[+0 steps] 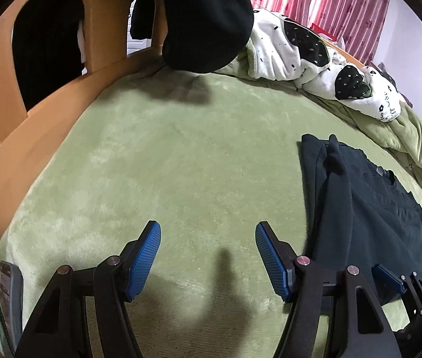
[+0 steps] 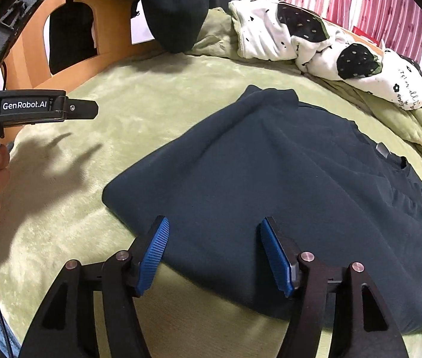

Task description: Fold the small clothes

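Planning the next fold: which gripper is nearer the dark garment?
Right. The right gripper hangs open above the dark garment, at its near edge. The left gripper is open over the bare green blanket beside it.

Right gripper (image 2: 214, 253) apparently above sweater (image 2: 285, 185)

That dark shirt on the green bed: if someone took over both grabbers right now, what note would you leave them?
Left gripper: fingers open, empty, over bare green blanket.
Right gripper: fingers open, empty, over the near edge of the dark shirt.
Shirt lies flat on the blanket, apparently partly folded, one side turned in.
White spotted bedding is bunched behind it.
Left: probably finish folding the shirt.
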`<state>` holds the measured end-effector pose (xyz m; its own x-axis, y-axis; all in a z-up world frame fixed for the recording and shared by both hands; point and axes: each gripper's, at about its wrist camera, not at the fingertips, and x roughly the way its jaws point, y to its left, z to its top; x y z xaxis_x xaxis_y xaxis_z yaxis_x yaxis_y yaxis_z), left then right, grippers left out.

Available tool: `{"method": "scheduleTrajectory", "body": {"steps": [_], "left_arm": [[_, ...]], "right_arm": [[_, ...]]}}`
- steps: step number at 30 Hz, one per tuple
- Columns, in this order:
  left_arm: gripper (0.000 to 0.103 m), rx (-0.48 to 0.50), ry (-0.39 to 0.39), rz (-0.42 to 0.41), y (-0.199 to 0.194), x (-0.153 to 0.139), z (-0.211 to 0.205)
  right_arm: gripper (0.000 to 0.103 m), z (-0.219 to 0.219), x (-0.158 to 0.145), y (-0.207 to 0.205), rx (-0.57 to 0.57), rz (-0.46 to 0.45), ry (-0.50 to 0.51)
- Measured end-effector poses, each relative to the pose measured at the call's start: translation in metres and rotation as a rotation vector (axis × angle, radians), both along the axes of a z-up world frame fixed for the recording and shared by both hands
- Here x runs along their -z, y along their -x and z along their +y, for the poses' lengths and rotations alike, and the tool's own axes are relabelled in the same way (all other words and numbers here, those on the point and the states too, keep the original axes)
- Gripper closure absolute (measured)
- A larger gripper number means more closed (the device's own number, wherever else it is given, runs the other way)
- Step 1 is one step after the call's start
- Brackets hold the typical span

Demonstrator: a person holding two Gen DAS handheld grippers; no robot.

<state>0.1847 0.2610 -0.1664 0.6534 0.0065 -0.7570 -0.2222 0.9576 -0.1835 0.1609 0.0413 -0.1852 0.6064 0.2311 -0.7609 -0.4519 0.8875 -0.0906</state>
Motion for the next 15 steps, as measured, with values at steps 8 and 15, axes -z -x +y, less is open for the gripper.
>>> {"method": "scheduleTrajectory", "body": {"steps": [8,15], "left_arm": [[0.039,0.031,-0.023,0.008,0.001,0.006,-0.010],[0.039,0.004,-0.031,0.001,0.001,0.005,-0.009]], "right_arm": [[0.037,0.019,0.012,0.033,-0.062,-0.066,0.094],[0.033,0.037,0.018,0.020,-0.004,-0.098,0.152]]}}
